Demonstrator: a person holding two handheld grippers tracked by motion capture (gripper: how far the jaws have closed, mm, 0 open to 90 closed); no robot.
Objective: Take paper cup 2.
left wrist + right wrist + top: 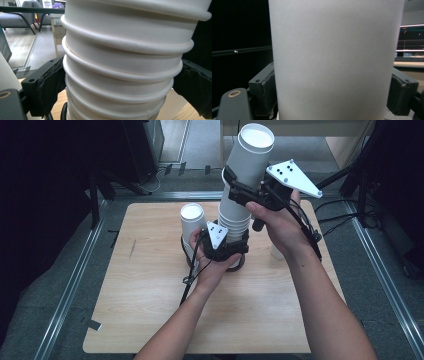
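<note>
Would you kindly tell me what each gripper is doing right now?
Left gripper: shut on the stack of cups, near its base.
Right gripper: shut on the top cup.

A plain white paper cup [334, 60] stands upright between the 2 dark jaws of the right hand-held gripper [334, 92], pressed on both sides.

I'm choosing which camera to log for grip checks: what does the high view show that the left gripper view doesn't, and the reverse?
High view: the wooden table, a separate white cup, the right gripper clamping the top cup.
Left gripper view: the stack's rolled rims up close, pressed by black pads.
Both: the left gripper shut on the cup stack.
</note>
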